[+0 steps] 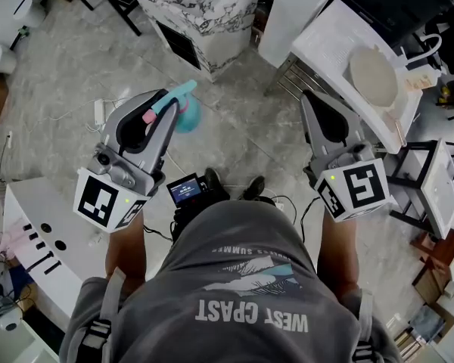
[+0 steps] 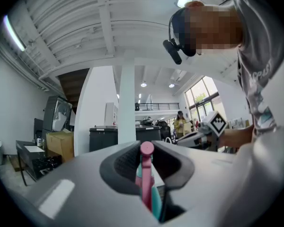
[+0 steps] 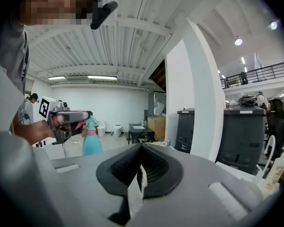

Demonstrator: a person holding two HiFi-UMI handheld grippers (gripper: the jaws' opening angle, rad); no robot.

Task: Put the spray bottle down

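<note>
Holding a spray bottle (image 1: 186, 116) in the left gripper (image 1: 165, 101), with the fingers (image 1: 165, 129) pinching its head right at the pink trigger. Carried in the air over the grey floor (image 1: 68, 66), resting on no worktop and touching nothing but the fingers. Seen from the right gripper view as hanging upright, teal body below the grip and pink collar just under it. Seen from the head view as lying between the person's left side and a marble-patterned block (image 1: 204, 10), apart from both. Nothing in the right gripper (image 1: 312, 101): fingers (image 3: 127, 167) pressed together, held out over the floor beside a white worktop (image 1: 325, 44), well apart from the bottle.
</note>
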